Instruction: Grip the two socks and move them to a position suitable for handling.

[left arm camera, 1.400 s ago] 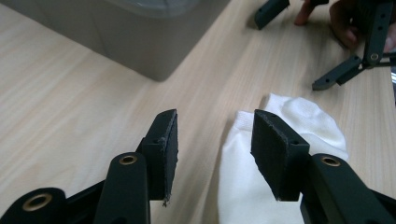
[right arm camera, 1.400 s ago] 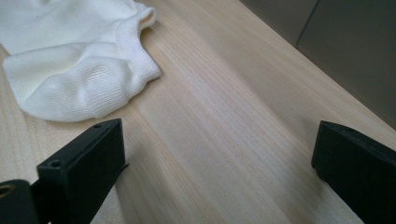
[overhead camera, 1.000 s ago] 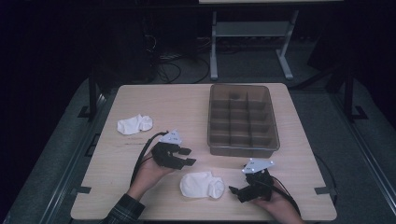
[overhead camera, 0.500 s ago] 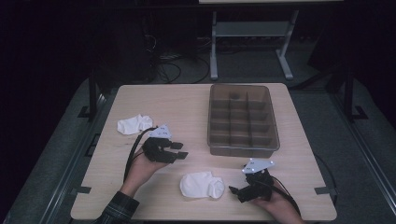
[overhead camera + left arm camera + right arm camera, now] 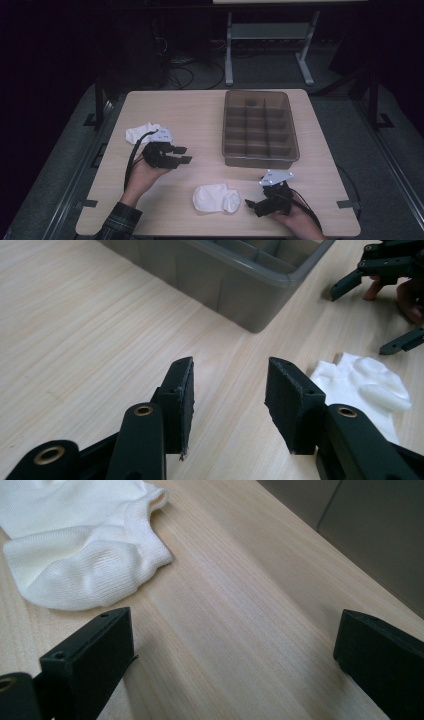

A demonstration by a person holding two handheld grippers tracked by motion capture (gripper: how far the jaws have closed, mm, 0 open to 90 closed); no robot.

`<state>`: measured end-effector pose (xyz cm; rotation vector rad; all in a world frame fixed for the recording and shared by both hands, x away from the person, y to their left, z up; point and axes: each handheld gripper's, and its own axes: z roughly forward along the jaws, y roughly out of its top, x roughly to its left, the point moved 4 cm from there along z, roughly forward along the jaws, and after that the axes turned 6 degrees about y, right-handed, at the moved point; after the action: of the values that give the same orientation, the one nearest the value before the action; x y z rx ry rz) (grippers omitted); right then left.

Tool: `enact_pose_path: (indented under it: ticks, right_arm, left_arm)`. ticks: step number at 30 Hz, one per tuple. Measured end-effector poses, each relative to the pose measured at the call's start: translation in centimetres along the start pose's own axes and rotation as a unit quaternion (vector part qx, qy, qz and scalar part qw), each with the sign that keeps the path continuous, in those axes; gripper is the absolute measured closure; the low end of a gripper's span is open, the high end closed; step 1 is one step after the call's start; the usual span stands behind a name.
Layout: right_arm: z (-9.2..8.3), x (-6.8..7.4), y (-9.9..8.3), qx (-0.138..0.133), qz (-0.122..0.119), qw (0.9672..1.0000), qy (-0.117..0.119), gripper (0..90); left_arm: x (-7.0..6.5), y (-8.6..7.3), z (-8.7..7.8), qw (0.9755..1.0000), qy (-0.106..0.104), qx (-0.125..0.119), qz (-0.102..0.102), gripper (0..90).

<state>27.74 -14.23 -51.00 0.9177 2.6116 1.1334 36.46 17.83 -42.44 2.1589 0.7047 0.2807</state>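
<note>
1. The left gripper [image 5: 181, 154] hangs above the table [image 5: 200, 115] with its jaws part-spread and nothing between them – a bare strip of wood shows in the gap, so it looks to be between grabs, not carrying.
2. The right gripper [image 5: 250, 204] sits low at the near edge, jaws spread wide and empty. The near sock [image 5: 216, 198] lies just past its left jaw tip, apart from it – a likely placing for a sideways bite at the cuff.
3. A second sock [image 5: 145, 133] lies behind the left gripper, on the side away from its jaws; the tray [image 5: 260, 160] stands ahead of both pairs of jaws, its cells seemingly empty, probably where the socks are to go.
4. The left gripper view shows the near sock [image 5: 362, 387] off beyond its right jaw and the right gripper [image 5: 367, 310] farther on, with the tray's wall [image 5: 235, 295] straight ahead.
5. The right gripper view gives what the high view cannot – the sock's ribbed cuff [image 5: 135, 555] is rolled and open, clear of the left jaw – but not the second sock.
</note>
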Motion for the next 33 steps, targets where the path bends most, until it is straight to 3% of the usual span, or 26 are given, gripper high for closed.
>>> enact_pose_path:
  ticks: [10,33]
  right_arm:
    - [0.0,0.0,0.0,0.0,0.0,1.0,0.0,2.3]
    - [0.0,0.0,0.0,0.001,0.0,1.0,0.0,2.3]
  left_arm:
    - [1.3,-0.3,-0.9,0.9999,0.015,0.005,-0.005,54.6]
    - [6.4,-1.7,-3.1,0.9966,0.073,0.02,-0.032,54.6]
